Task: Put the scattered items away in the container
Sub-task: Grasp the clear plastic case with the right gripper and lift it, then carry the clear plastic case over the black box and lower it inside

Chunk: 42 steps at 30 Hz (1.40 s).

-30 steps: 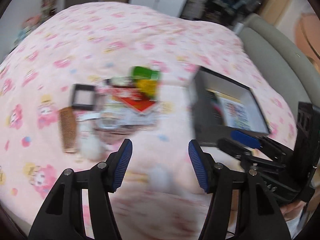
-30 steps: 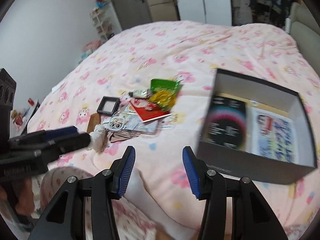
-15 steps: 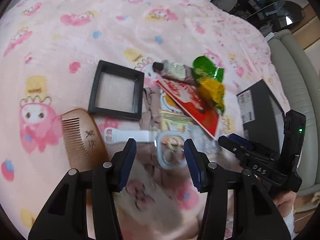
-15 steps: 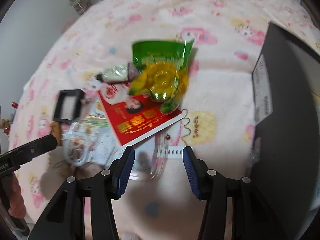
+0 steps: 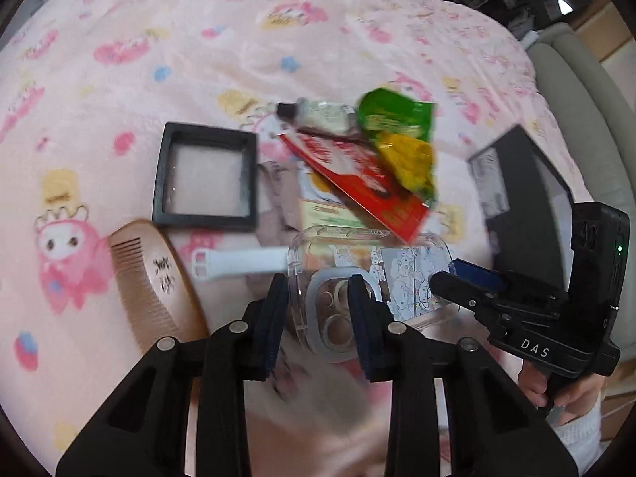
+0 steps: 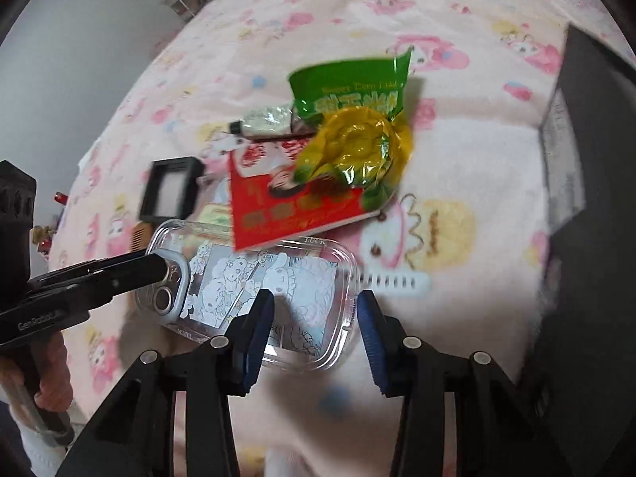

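Pink cartoon-print blanket (image 5: pixel 238 39) covers the bed; grey wall (image 6: pixel 79 59).

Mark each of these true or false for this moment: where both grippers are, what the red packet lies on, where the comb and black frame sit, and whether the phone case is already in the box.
1. Both grippers are at the clear phone case. True: the left gripper straddles its camera end and the right gripper its other end; both have just been closing.
2. The red packet lies under the phone case. False: it overlaps the case's top edge.
3. The wooden comb lies beside the black square frame. True.
4. The phone case is already in the black box. False: it lies on the pink blanket.
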{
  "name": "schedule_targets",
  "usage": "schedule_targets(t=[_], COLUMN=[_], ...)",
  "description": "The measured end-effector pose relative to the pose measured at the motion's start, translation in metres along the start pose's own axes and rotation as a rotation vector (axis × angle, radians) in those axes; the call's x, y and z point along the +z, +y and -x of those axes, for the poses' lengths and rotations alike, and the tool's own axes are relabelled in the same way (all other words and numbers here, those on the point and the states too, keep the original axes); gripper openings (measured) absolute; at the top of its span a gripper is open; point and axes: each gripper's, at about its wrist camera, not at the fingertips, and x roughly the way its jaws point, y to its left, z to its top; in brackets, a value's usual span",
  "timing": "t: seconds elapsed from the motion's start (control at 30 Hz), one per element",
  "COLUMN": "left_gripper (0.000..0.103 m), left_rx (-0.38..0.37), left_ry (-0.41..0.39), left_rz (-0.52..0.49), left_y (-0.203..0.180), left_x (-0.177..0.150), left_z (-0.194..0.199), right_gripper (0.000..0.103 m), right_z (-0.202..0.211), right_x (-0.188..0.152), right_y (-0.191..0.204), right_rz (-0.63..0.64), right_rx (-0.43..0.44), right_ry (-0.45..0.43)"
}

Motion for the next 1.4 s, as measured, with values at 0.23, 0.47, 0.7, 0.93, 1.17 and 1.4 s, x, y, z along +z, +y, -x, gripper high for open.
schedule_targets(t=[0.23,0.47,0.7,0.93,1.17,1.4], left_gripper=[0.038,0.039,0.038,0.038,0.039,0.038], left_rx=[-0.083,-0.179,-0.211,-0.16,-0.118,-0.053], left_ry=[-0.113,-0.024,0.155,0.28,0.29,0.279], left_rz=[-0.171,-0.387,-0.467,-0.389,-0.302,-0.268], left_y=[-0.086,-0.213,-0.299,-0.296,-0.28,-0.275], left_x=[-0.038,-0.079,-0.1,-0.11,-0.106,-0.105], left_z=[0.076,0.037,-0.047,-0.093,-0.105,-0.112], right_gripper=[0.039,0.04,0.04,0.04,0.04,0.04], right_z=[0.125,0.208,0.224,0.2,0.173,0.172], right_x=[-0.053,-0.137,-0.194,-0.197,-0.183,-0.19], right_y=[0.001,-0.084,-0.182,-0.228,-0.24,-0.243], right_rz=[0.038,-0.124,-0.291,-0.396,-0.416,-0.481], right_rx=[-0.039,-0.189,-0.275,-0.19,-0.131,-0.114], right_ry=[-0.223,-0.328,-0.275,-0.232,-0.197,-0.236])
